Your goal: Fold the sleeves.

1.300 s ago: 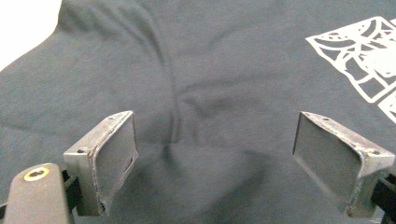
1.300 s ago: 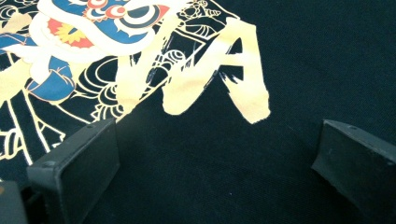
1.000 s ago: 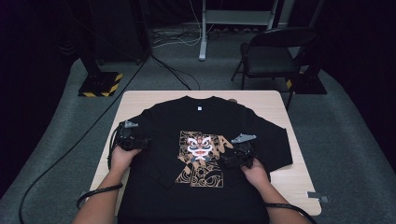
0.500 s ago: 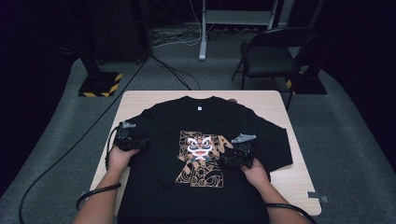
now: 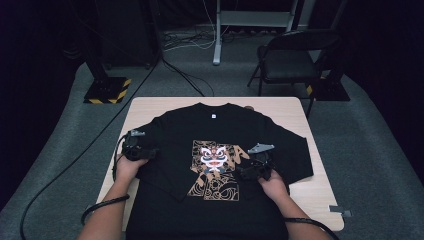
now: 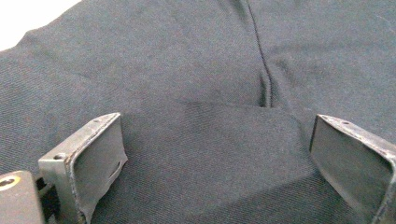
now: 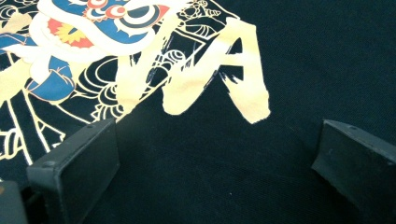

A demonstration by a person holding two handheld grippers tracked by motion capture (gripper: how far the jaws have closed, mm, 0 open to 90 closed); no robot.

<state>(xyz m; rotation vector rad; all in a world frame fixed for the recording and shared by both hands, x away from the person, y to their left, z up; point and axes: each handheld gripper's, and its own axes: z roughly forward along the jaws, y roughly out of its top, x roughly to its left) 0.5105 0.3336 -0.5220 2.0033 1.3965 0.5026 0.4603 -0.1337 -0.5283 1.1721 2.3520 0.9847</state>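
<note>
A black shirt (image 5: 220, 165) lies spread flat on the tabletop (image 5: 310, 195), directly under both grippers. The left gripper (image 5: 137, 147) rests on the sleeve, its jaws wide after just opening, nothing gripped. The right gripper (image 5: 255, 167) stands wide beside the print (image 5: 215, 167), pads clear of the cloth.

Black sweatshirt (image 5: 220, 150) with gold, white, red and blue lion-mask print (image 5: 215, 162); pale wooden table (image 5: 310, 190).

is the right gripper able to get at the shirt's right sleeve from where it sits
Probably yes: the right gripper rests open on the black shirt beside the print, and the sleeve lies flat just outward with nothing between them.
</note>
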